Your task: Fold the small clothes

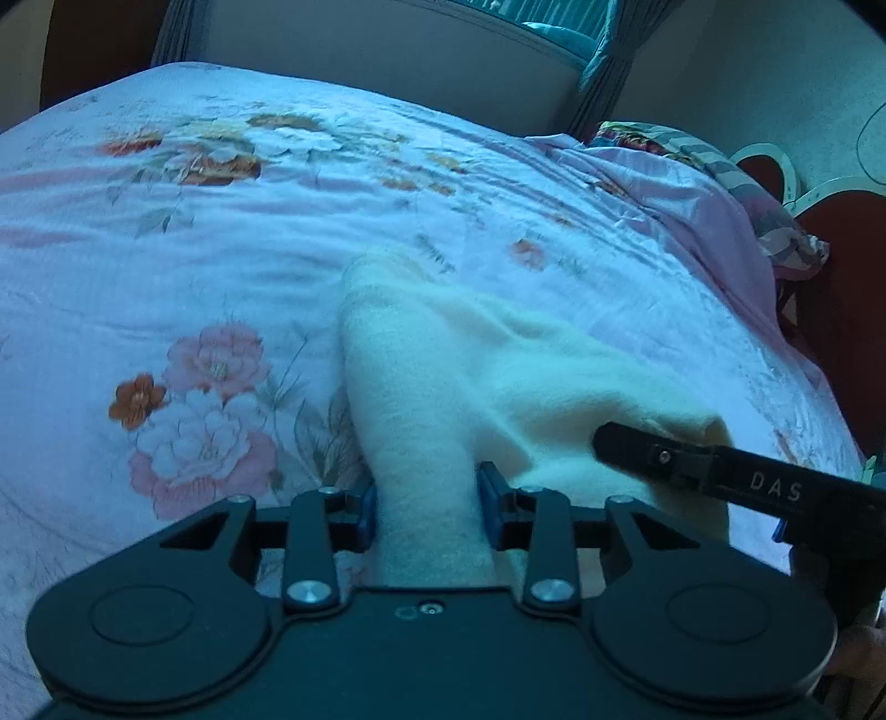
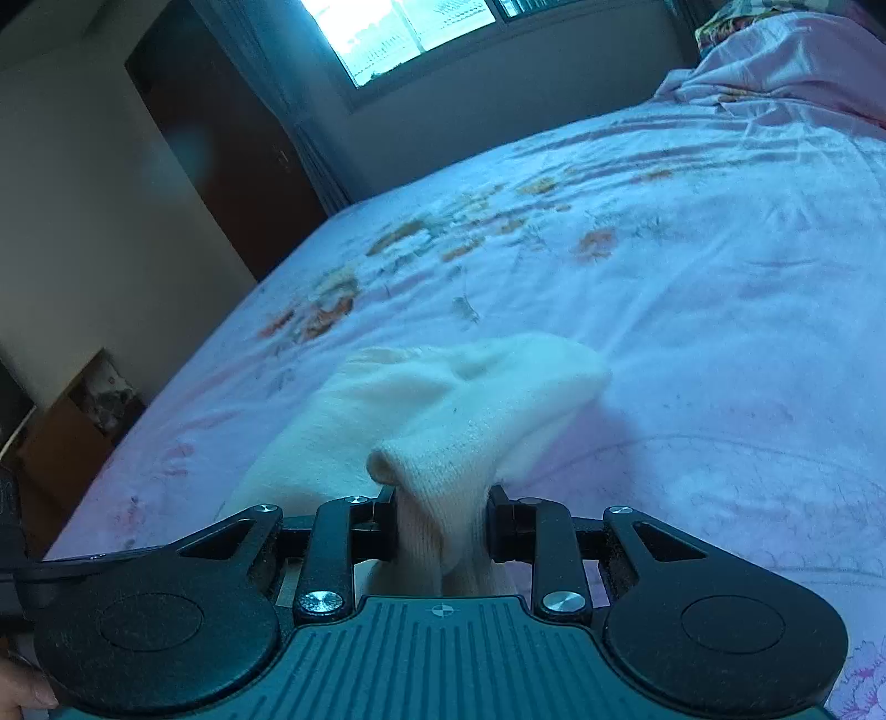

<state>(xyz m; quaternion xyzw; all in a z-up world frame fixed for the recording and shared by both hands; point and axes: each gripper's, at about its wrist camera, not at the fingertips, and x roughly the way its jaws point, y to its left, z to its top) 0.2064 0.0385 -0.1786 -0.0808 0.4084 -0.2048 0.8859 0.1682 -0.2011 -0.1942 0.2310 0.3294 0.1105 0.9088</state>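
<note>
A small cream knitted garment (image 1: pixel 470 354) lies partly lifted over the floral bedspread (image 1: pixel 221 249). My left gripper (image 1: pixel 427 498) has a band of this cloth between its blue pads, which touch it on both sides. One black finger (image 1: pixel 637 451) of the right gripper reaches in from the right onto another bunched corner of the cloth. In the right wrist view my right gripper (image 2: pixel 441 520) is shut on a bunched fold of the cream garment (image 2: pixel 470 399), whose far part rests on the bedspread (image 2: pixel 664 277).
Crumpled pink bedding and a patterned pillow (image 1: pixel 692 188) lie at the bed's far right corner. The bed's right edge drops to dark red furniture (image 1: pixel 841 332). A bright window (image 2: pixel 398 33) and a dark door (image 2: pixel 221 138) stand beyond the bed. A hand (image 2: pixel 22 687) shows at bottom left.
</note>
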